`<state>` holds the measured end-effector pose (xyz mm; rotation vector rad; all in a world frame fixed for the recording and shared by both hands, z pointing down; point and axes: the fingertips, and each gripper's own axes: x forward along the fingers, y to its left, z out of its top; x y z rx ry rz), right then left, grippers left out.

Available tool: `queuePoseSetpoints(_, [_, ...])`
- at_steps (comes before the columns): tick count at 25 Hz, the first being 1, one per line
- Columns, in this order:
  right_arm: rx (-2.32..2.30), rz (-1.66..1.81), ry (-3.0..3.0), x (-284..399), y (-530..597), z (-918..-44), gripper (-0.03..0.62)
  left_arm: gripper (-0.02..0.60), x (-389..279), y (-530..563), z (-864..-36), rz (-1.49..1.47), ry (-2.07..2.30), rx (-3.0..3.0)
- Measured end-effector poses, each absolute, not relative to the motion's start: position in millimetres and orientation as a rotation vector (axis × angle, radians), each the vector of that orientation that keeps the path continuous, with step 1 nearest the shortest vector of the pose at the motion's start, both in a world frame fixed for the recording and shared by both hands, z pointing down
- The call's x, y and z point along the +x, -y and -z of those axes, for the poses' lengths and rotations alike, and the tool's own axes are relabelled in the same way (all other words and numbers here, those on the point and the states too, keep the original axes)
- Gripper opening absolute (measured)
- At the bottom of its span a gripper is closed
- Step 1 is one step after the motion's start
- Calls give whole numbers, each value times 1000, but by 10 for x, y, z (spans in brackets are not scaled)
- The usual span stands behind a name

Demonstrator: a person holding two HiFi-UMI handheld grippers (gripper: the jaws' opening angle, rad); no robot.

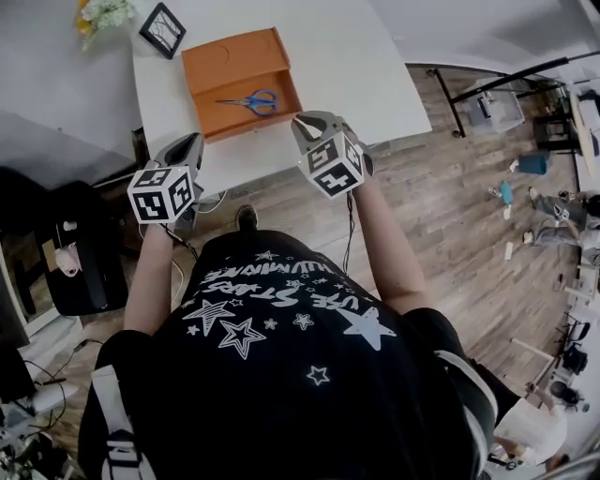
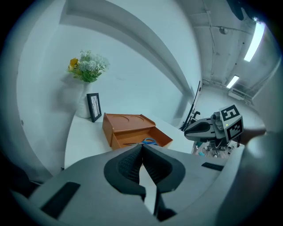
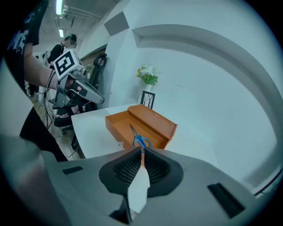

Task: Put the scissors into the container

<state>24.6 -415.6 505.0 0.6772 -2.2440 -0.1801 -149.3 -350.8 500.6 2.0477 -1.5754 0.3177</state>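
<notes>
Blue-handled scissors point(image 1: 249, 100) lie inside the open tray of an orange wooden container point(image 1: 238, 81) on the white table point(image 1: 375, 75). Both grippers hang short of the table's near edge, apart from the container. My left gripper point(image 1: 193, 141) is to its lower left and my right gripper point(image 1: 303, 121) is just off its right front corner. In the left gripper view the pads meet at the tip of my left gripper point(image 2: 142, 146), with the container point(image 2: 128, 128) and a scissor handle point(image 2: 149, 141) beyond. My right gripper point(image 3: 141, 150) is shut too, with nothing in it, and the scissors point(image 3: 139, 139) lie just ahead.
A small black picture frame point(image 1: 162, 29) and a vase of flowers point(image 1: 98, 11) stand at the table's far left corner. A black chair point(image 1: 84, 253) is on the left of the wooden floor. Clutter and a metal stand point(image 1: 497, 98) lie to the right.
</notes>
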Motion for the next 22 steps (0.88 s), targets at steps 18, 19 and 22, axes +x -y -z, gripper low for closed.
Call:
queuePoseSetpoints(18, [808,119,2293,1140,2887,-4830,55,18,-542,2281,-4723,-282,1574,2115])
queuePoseSetpoints(19, [809,118,2296,1150,2807,-4824,55,18,-530,2198,-4724,-281,1574,2115])
queuePoseSetpoints(22, [815,118,2308,1170,2597,-4809,55,18,-512,1992,-4735,-286,1578,2115])
